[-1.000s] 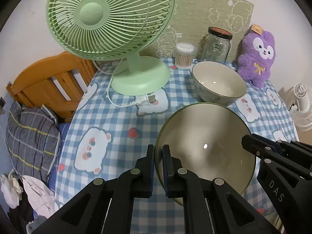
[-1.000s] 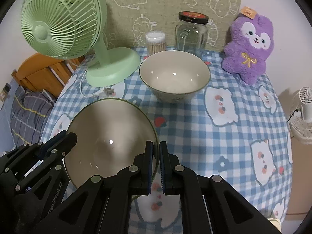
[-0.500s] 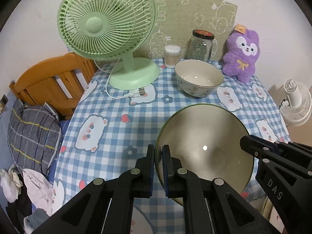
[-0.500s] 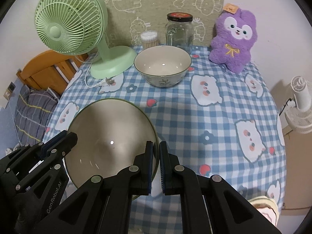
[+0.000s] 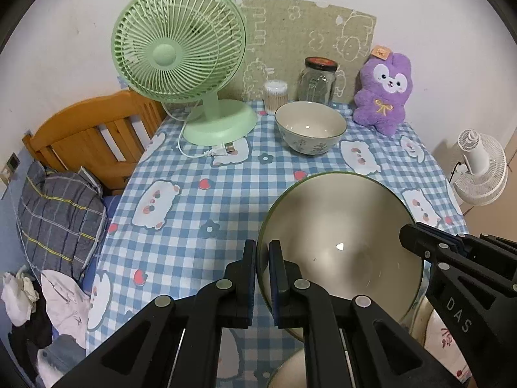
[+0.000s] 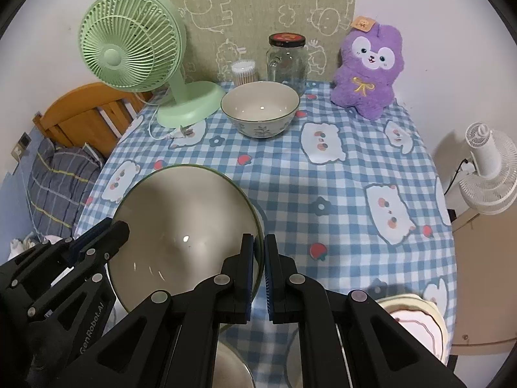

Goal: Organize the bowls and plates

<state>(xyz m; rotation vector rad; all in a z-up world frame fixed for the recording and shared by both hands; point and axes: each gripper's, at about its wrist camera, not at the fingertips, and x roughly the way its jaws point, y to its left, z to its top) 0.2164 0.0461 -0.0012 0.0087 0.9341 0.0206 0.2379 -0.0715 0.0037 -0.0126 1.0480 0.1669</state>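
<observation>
Both grippers hold 1 large cream bowl with a green rim (image 5: 342, 242) above the near part of the checked blue tablecloth (image 5: 181, 226). The left gripper (image 5: 262, 278) has its 2 fingers pinched narrow over the bowl's left rim, and the right gripper (image 6: 257, 270) is clamped the same way on the opposite rim, so the bowl hangs between them, tilted so its inside faces the cameras.

A second, smaller bowl with a leaf pattern (image 5: 310, 131) stands upright on the far part of the table, well apart from the held one. Around it are the green desk fan (image 5: 181, 61) to its left, a tub of cotton swabs (image 5: 275, 95) and a glass jar with a dark lid (image 5: 318, 79) behind it, and a purple plush toy (image 5: 384, 90) to its right.

In the right wrist view a pale dish with a pink centre (image 6: 416, 321) lies at the near right edge of the table
</observation>
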